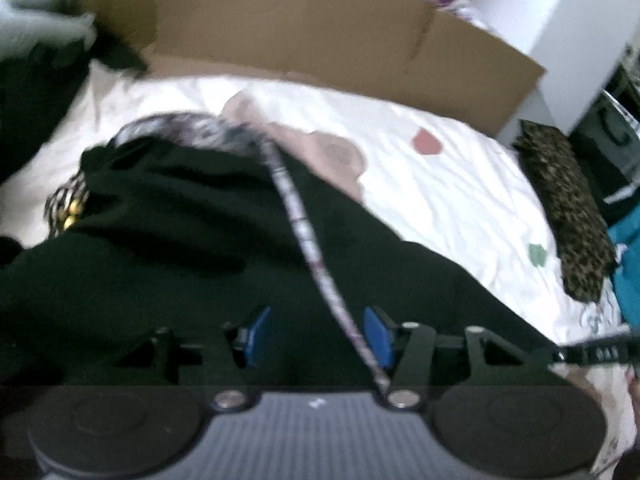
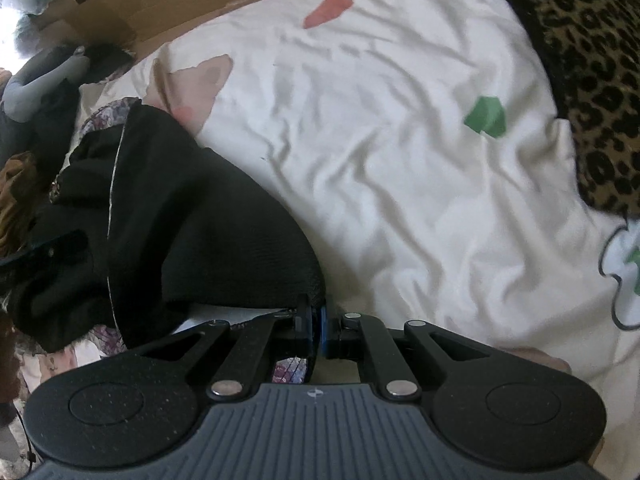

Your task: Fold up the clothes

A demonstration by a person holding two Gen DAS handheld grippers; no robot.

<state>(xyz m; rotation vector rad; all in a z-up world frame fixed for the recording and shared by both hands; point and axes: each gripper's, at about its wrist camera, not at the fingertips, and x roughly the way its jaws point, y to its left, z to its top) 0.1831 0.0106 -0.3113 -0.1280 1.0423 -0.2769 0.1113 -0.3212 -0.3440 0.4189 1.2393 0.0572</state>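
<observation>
A black garment (image 1: 180, 240) lies bunched on the white bedsheet (image 1: 440, 184), with a floral patterned lining showing at its far edge. My left gripper (image 1: 316, 332) hovers over it, open, its blue pads (image 1: 378, 336) wide apart. A thin patterned strap (image 1: 304, 232) runs from the garment's far edge down past the inner face of the right pad; nothing is clamped. In the right wrist view my right gripper (image 2: 316, 314) is shut on the near corner of the black garment (image 2: 200, 220), which stretches away to the left.
A flat cardboard box (image 1: 320, 32) borders the far side of the bed. A leopard-print cushion (image 2: 592, 60) lies along the right edge. Other clothes are piled at the left (image 2: 36, 92). The bedsheet (image 2: 400, 160) stretches open to the right.
</observation>
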